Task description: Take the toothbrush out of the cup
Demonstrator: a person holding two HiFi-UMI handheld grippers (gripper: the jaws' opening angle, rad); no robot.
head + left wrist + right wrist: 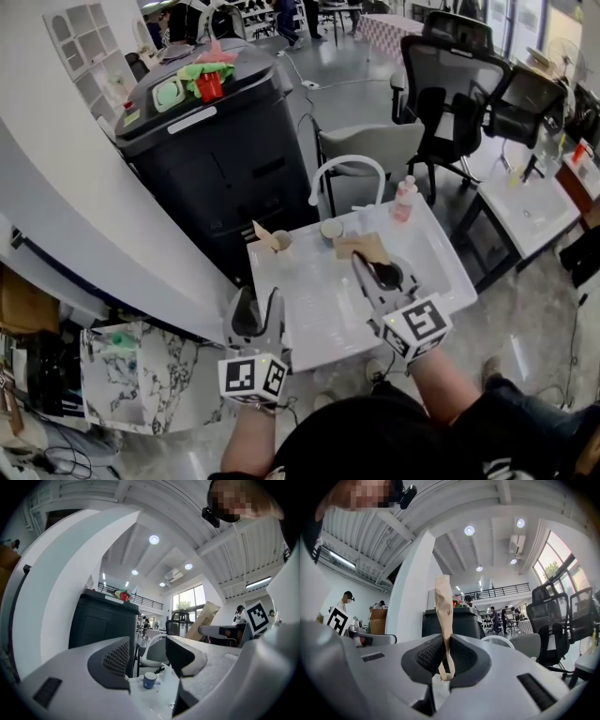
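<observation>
I am gripping the paper-wrapped toothbrush point(443, 606) in the right gripper point(446, 657). Its fingers are nearly closed, pinching the wrapper's lower end so that the toothbrush is standing upright. In the head view it is hanging above the right part of the desk point(309, 314), clear of the small cup point(331, 229) near the far edge. A second cup point(281, 246), toward the far left corner, is carrying another tan wrapped piece. The left gripper point(255, 302) is waiting by the near left edge, fingers wide with nothing between them. I judge the lift-out is done. Next I am looking to lower the toothbrush onto a bare patch before letting go.
</observation>
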